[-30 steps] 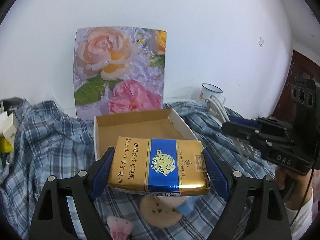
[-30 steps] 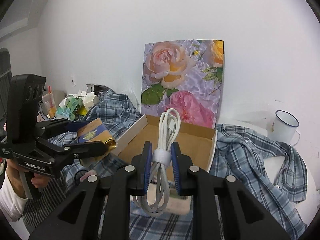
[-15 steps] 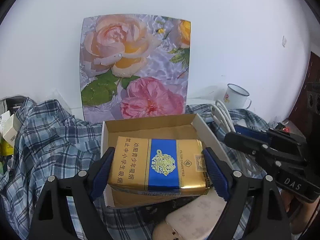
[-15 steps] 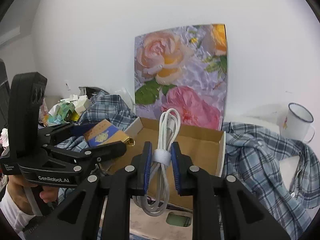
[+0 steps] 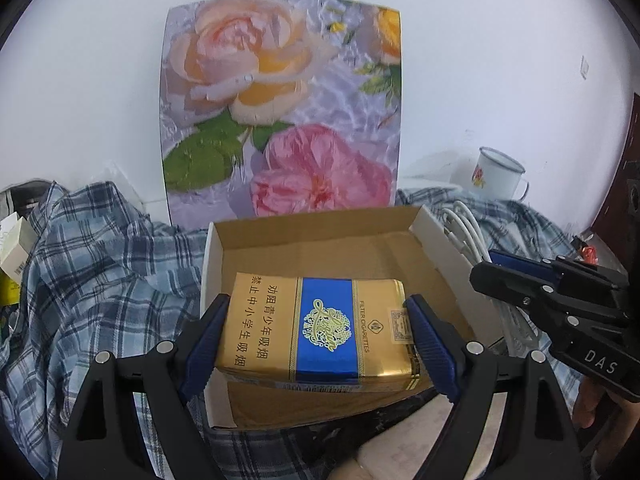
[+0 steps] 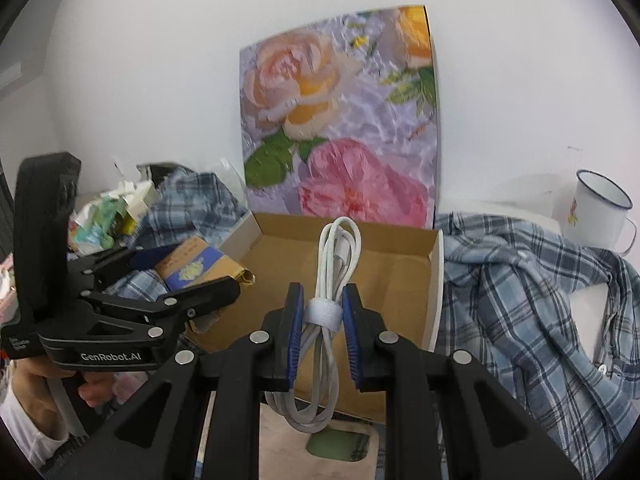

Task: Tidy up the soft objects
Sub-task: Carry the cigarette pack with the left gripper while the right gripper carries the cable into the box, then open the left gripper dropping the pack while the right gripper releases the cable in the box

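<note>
Against the white wall, the cardboard box [image 5: 320, 240] is being approached: the cigarette pack [image 5: 316, 328], clamped by the left hand-held gripper [image 5: 316, 340], and the cable [image 6: 332, 280], pinched by the right hand-held gripper [image 6: 322, 320], are now being held over it, probably for dropping inside.

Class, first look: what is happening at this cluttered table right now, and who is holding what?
A person holds a gripper in each hand over an open cardboard box lying on a plaid shirt. The left gripper is clamped on a gold and blue cigarette pack; the right gripper pinches a bundled white cable. Both items hang above the box, which looks empty. A floral panel and a white mug stand behind.
</note>
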{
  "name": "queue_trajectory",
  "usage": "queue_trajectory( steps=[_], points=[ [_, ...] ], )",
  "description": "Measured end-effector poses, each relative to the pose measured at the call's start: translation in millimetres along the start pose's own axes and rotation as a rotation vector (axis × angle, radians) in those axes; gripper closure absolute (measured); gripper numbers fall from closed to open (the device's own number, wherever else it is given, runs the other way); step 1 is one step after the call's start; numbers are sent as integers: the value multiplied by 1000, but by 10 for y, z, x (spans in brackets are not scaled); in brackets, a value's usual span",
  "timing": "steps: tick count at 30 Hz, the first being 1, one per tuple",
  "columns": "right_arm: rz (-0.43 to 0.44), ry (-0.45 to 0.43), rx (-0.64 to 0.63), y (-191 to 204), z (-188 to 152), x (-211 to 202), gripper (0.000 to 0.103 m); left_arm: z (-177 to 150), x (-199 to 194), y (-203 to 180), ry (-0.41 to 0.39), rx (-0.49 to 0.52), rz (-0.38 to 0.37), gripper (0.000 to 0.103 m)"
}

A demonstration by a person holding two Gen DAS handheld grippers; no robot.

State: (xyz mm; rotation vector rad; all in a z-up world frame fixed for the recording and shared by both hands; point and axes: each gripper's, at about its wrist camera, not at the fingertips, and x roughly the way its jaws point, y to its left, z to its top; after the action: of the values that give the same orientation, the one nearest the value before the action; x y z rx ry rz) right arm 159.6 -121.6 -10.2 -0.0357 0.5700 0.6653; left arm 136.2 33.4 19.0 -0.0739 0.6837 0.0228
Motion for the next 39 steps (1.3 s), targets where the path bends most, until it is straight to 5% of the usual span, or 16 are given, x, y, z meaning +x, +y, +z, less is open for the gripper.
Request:
queue_trajectory(
  steps=[15,34,36,38,39],
  points=[
    [-50,79,17,-181,-146,262,84,-176,264,164,67,4,27,15],
    [-84,74,44,-299,-172,316,83,-218,346,226,110,-26,25,15],
    [-83,80,50,-303,-181,322,74,-218,345,229,111,-32,19,13],
    [-86,77,49,-294,-187,315,34,-215,341,223,109,-30,17,6],
    [-59,63,48,-274,-180,292,31,-213,338,214,108,-27,22,0]
  ],
)
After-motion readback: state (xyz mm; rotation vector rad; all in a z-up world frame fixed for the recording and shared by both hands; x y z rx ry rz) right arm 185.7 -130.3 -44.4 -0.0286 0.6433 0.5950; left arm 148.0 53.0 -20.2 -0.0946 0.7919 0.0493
